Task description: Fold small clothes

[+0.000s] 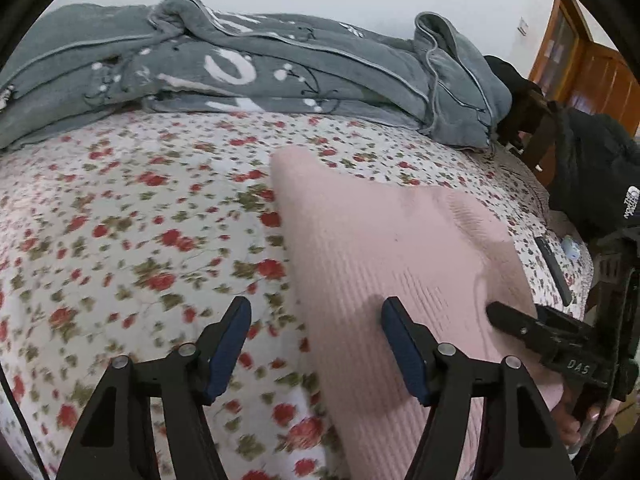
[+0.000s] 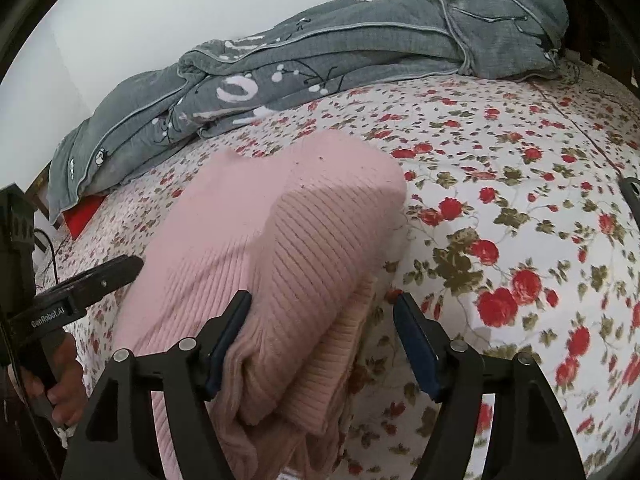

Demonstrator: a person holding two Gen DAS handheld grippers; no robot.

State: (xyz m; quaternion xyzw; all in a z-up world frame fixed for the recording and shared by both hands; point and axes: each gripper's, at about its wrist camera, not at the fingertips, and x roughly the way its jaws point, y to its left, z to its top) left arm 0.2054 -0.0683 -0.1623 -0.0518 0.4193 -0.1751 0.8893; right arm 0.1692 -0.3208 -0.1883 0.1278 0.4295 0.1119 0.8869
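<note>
Floral bedding covered the bed, where the folded pink sweater lay mid-mattress, clear of the grey quilt along the far edge. Both hand-held grippers, left and right, stood wide and empty, straddling the sweater's side edges, probably to square the fold.

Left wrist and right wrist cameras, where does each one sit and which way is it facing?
Left wrist: on the left hand-held gripper, angled down at the bedspread and sweater's left edge; right hand-held gripper alongside.
Right wrist: on the right hand-held gripper, over the sweater's right edge; left hand visible.
Both share sweater, bedspread, grey blanket.
</note>
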